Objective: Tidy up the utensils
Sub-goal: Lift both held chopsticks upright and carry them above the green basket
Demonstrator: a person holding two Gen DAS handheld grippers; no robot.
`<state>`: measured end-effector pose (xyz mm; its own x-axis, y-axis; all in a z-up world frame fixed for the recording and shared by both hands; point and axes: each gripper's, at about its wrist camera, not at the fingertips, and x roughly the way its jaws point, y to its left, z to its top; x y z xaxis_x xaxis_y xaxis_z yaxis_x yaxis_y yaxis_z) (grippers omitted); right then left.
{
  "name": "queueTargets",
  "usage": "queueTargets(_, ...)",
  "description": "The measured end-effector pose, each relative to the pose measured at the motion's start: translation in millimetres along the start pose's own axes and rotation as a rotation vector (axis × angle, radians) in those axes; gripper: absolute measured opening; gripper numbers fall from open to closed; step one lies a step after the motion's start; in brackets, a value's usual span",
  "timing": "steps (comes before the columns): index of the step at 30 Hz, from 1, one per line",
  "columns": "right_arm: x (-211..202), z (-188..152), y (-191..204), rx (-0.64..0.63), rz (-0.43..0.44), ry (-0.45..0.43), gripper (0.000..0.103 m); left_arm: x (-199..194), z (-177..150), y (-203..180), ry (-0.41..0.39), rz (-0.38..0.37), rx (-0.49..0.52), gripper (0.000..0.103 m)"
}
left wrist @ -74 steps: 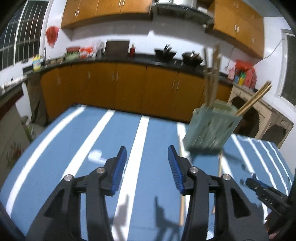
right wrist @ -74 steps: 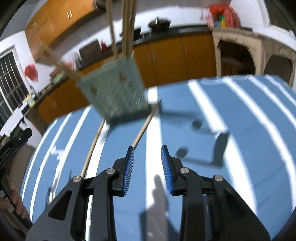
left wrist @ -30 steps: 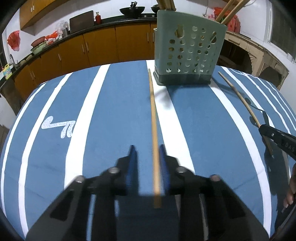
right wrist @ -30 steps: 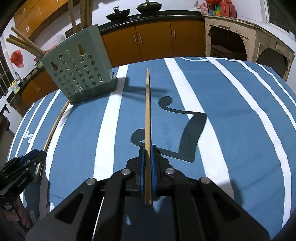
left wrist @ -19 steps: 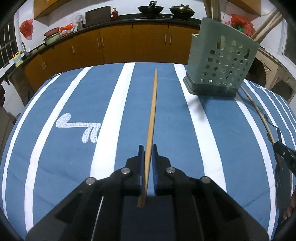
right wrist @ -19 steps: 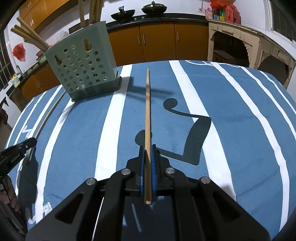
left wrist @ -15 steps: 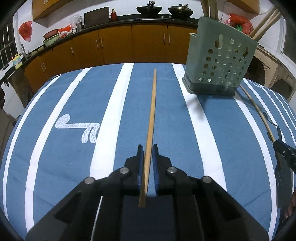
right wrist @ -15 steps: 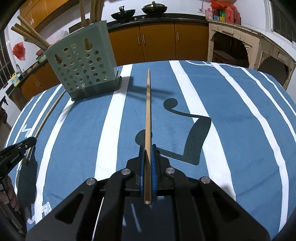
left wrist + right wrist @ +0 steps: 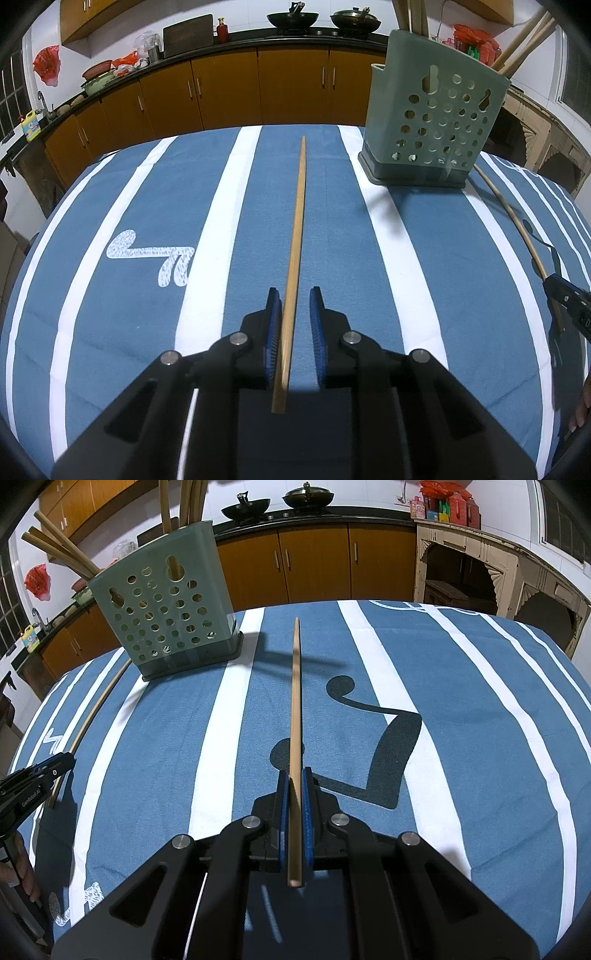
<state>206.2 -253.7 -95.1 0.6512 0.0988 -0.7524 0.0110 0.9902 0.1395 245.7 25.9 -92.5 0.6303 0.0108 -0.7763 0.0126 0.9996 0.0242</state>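
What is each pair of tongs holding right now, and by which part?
Right tongs clamp a chopstick near its thick rear end. Left tongs are open around another chopstick, not gripping it.

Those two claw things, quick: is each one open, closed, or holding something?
Left gripper: open, a chopstick lies loose between its fingers.
Right gripper: closed on another chopstick.

Two loose chopsticks: one (image 9: 297, 229) between the blue pads of the left claw (image 9: 294, 328), one (image 9: 295, 709) pinched in the right claw (image 9: 294, 808). One green perforated holder (image 9: 166, 616) with at least five more sticks (image 9: 59, 550) standing in it. Two woks (image 9: 292, 16) on the far counter.
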Motion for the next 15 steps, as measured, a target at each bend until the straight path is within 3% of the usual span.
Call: queueTargets(15, -6.0, -8.5, -0.5, -0.002, 0.0, 0.002, 0.008, -4.9, -7.0, -2.5, 0.002, 0.022, 0.023, 0.02)
